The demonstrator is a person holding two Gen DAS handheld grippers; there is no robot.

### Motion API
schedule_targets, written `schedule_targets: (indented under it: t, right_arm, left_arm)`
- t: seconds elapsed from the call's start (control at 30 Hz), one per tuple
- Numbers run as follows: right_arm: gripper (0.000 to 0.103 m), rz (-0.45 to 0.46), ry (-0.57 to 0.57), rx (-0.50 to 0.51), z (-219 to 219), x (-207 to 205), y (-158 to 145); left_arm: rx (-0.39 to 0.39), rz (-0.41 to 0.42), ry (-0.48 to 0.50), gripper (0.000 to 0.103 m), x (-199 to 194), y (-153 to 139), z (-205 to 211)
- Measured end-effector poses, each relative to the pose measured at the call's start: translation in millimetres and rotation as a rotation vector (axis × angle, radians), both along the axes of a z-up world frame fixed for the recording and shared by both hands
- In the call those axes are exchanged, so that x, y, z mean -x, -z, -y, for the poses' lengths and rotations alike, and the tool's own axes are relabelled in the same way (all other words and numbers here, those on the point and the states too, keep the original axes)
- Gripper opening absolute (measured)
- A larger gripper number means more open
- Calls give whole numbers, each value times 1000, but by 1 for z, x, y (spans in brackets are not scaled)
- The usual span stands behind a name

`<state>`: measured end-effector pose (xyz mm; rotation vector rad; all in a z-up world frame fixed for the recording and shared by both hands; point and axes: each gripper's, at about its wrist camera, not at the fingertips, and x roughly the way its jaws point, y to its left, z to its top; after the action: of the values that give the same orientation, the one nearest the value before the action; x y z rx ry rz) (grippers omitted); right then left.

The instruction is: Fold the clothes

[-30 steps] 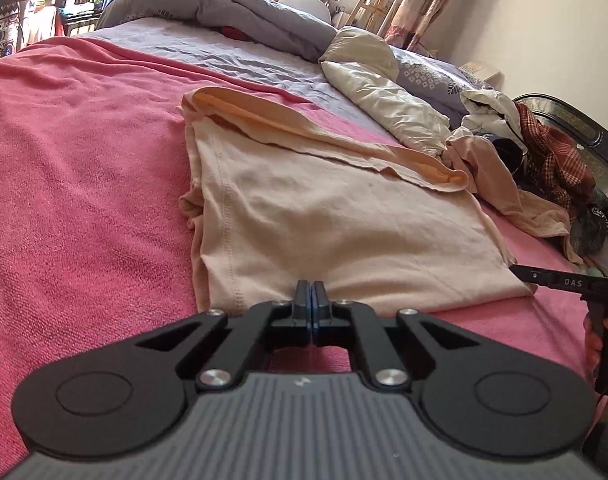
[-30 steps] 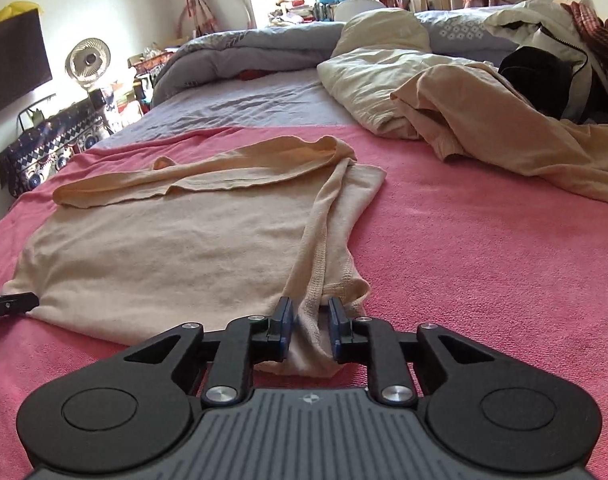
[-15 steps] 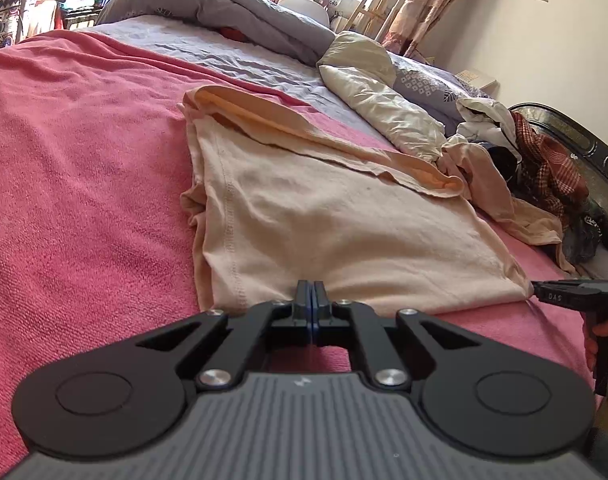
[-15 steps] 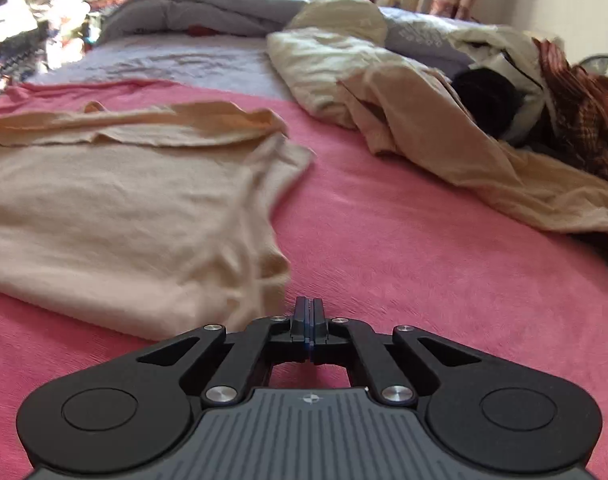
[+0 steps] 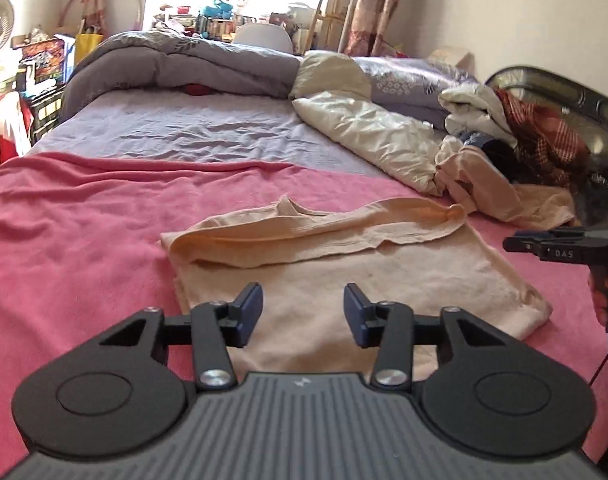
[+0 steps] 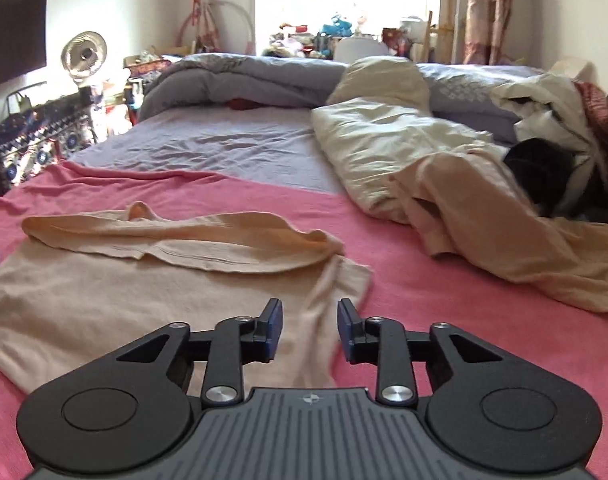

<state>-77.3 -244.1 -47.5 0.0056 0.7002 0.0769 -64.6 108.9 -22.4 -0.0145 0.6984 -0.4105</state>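
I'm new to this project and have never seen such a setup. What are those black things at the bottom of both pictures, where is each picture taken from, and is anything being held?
No robot is here: a person holds a two-finger tool in each hand, and each tool carries a wide-angle camera looking forward along its fingers. The black shape at the bottom of one picture is the left gripper, seen by its own camera; the other picture shows the right gripper the same way. The right tool also appears at the edge of the left view.

Both look across a bed covered by a pink blanket. On it lies a beige garment, spread flat with its sleeves folded across the top. More unfolded clothes are piled to the right.

Nothing is held: both grippers are open, with the garment showing between their fingers.
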Motion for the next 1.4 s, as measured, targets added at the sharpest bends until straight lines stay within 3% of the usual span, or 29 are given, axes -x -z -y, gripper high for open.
schedule_targets:
  t: [0.07, 0.17, 0.23, 0.37, 0.43, 0.47, 0.53, 0.57, 0.7, 0.8, 0.87, 0.9, 1.0, 1.07, 1.13, 1.23, 1.4]
  right_arm:
    - [34, -78, -8, 7, -16, -31, 18]
    - [36, -78, -5, 26, -28, -71, 27]
    - [50, -83, 6, 24, -29, -102, 26]
    - [52, 7, 179, -113, 5, -131, 16]
    - [45, 54, 268, -184, 23, -145, 10]
    - [47, 78, 312, -220, 31, -152, 8]
    - [64, 136, 346, -363, 60, -129, 4]
    - [64, 134, 333, -398, 70, -119, 4]
    - [64, 99, 249, -285, 88, -52, 7]
    - [64, 131, 186, -216, 86, 16, 8]
    - [64, 146, 149, -182, 76, 52, 9]
    - [63, 151, 126, -171, 71, 65, 11]
    - [61, 131, 52, -135, 51, 89, 15]
    - [53, 92, 24, -115, 37, 98, 19]
    - [34, 54, 16, -117, 31, 104, 24]
    - [31, 51, -5, -116, 24, 105, 25]
    - [31, 26, 4, -235, 35, 98, 21]
  left_arm:
    - [-57, -56, -33, 57, -28, 13, 7]
    - [-125, -73, -46, 57, -58, 27, 7]
    - [-164, -54, -51, 58, -78, 25, 5]
    - [-254, -37, -152, 58, -128, 25, -4]
    - [-247, -30, -238, 58, -148, 20, -14]
    - [-209, -27, -291, 58, -153, 17, -24]
    - [-135, -26, -387, 58, -159, 13, -43]
    - [-121, -32, -419, 58, -159, 13, -52]
    - [-142, 43, -387, 57, -121, 8, -61]
    - [-9, 129, -216, 64, -51, -9, -54]
    - [33, 160, -151, 78, -10, -15, -44]
    - [34, 173, -122, 78, 12, -18, -36]
    - [20, 172, -53, 78, 52, -11, -12]
    - [17, 145, -23, 79, 68, 1, -1]
    - [-6, 102, -42, 78, 76, 15, 9]
    - [-6, 74, -82, 78, 83, 24, 10]
    - [10, 34, -155, 78, 94, 29, -3]
